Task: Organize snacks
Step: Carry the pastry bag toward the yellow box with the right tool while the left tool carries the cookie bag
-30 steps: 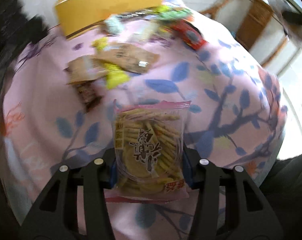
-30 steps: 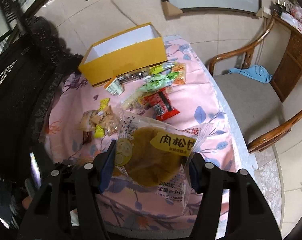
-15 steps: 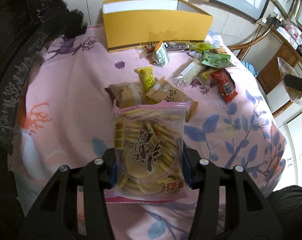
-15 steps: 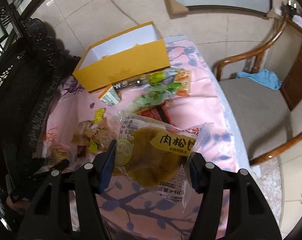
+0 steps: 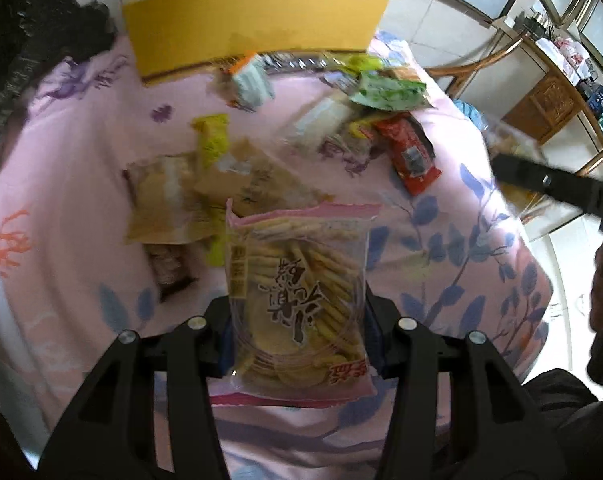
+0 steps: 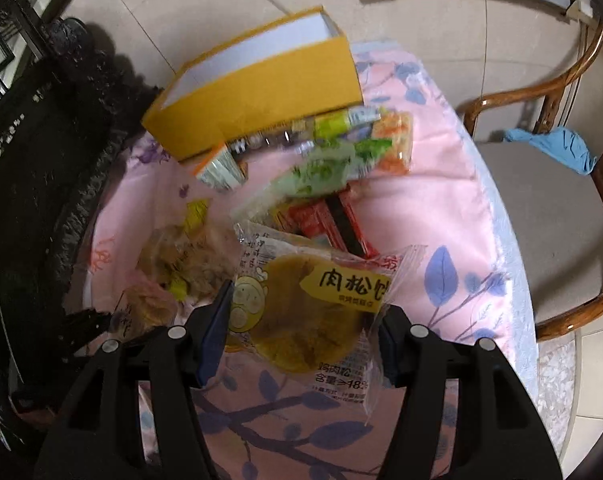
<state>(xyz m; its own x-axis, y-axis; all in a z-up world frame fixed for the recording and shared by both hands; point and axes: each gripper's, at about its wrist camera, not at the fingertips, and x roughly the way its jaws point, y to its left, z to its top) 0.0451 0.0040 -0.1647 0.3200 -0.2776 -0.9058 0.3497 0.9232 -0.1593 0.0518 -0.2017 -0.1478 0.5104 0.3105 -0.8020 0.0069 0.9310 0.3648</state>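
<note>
Two handheld grippers hang over a round table draped in a pink cloth (image 5: 81,216) printed with blue leaves, each carrying a snack. The left gripper (image 5: 297,328) is clamped on a clear cracker bag (image 5: 297,300) with a pink top edge; the bag stands upright between the pads, lifted clear of the cloth. The right gripper (image 6: 305,320) is clamped on a wrapped round cake (image 6: 309,312) bearing a yellow label and a cartoon face, its wrapper flaring out past the right pad.

At the far edge of the table sits an open yellow box (image 6: 261,92) with a white inside. Just in front of it the loose snacks lie scattered: a small white-and-orange packet (image 5: 251,80) near the box wall, green packets (image 5: 389,90) to the right, a red packet (image 5: 411,152) beyond them, a yellow-green one (image 5: 211,138) in the middle, and tan bags (image 5: 169,196) overlapping just behind the cracker bag. Much of this heap is blurred.

Seen from the left gripper, the right one shows as a dark bar (image 5: 553,188) at the table's right edge. A wooden armchair (image 6: 541,216) stands beside the table with a blue cloth (image 6: 557,148) on its seat.
</note>
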